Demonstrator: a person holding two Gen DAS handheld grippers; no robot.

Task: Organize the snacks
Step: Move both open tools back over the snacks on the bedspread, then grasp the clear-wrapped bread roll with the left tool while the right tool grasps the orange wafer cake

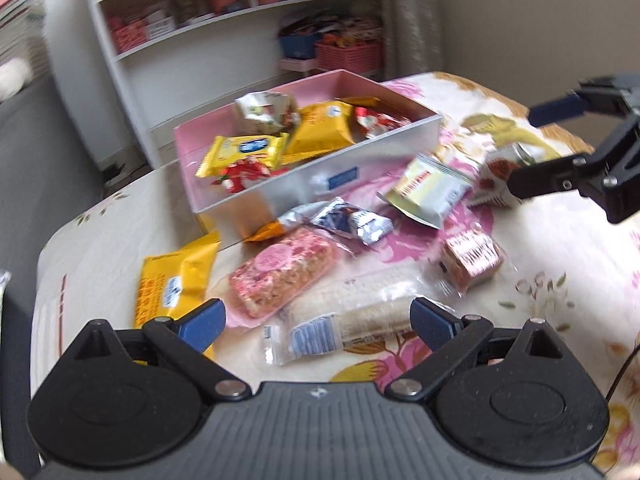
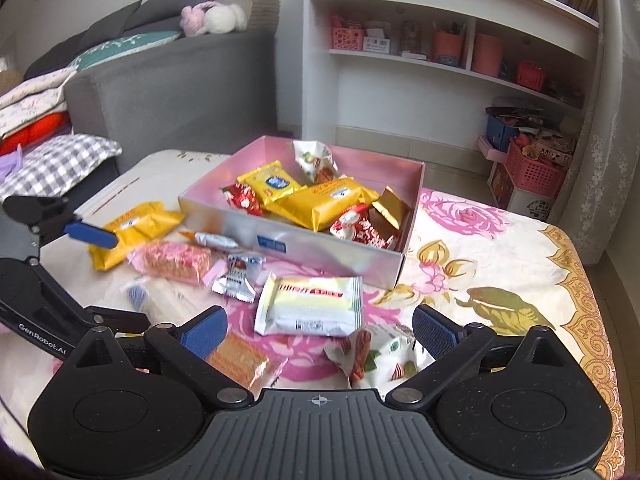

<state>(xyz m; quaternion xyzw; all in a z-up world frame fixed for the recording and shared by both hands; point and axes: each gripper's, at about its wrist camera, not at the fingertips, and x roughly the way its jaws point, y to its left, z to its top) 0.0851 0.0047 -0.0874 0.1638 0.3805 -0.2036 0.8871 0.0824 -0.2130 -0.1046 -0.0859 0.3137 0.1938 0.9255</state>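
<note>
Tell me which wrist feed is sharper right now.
Right wrist view is sharper: red print on the white-and-yellow wafer packet shows clearly. Left wrist view is motion-smeared, so the pink speckled snack bar and white bookshelf look soft. Both bow straight edges.

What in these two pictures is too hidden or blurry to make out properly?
- Print on the yellow packets in the pink box: left wrist view, motion blur.
- Orange wafer pack: right wrist view, partly behind the right gripper.
- Clear-wrapped pack: right wrist view, partly behind the left gripper.
</note>
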